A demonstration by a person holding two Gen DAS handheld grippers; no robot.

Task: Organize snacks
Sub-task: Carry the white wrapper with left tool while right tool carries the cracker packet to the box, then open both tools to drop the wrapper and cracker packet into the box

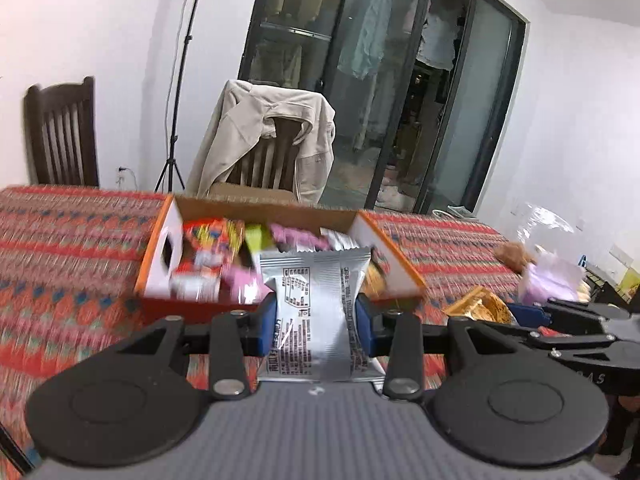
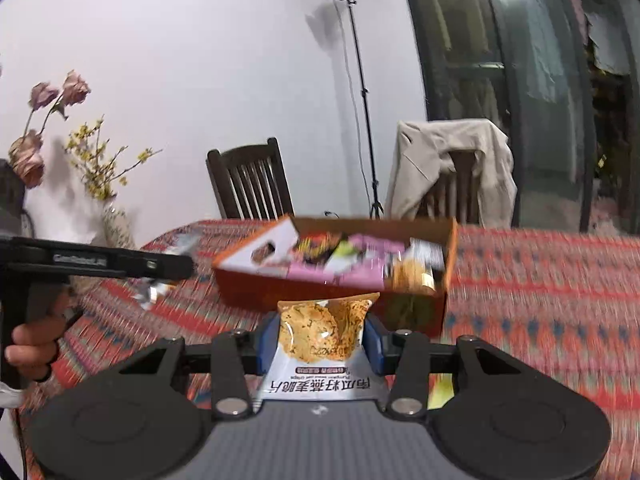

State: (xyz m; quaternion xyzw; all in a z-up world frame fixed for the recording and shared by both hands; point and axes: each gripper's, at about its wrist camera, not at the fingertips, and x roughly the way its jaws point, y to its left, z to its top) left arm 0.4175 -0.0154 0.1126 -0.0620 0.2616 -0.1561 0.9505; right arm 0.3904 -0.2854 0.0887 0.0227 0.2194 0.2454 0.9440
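A table under a red patterned tablecloth (image 1: 60,240) carries an open orange cardboard box (image 1: 158,240) of mixed snack packets — pink, red, yellow-green. Just before the box, the left gripper (image 1: 316,316) is clamped on a silver foil snack packet (image 1: 312,280) held upright. The right gripper (image 2: 320,340) pinches a crisp packet (image 2: 320,332) printed with golden oat crisps — upside down, near the box's front wall.

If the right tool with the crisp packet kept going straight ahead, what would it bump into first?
Most likely the orange cardboard box of snacks: the right tool, gripping the oat crisp packet, points at its near wall. Depth is blurred, so it might instead clear the rim.
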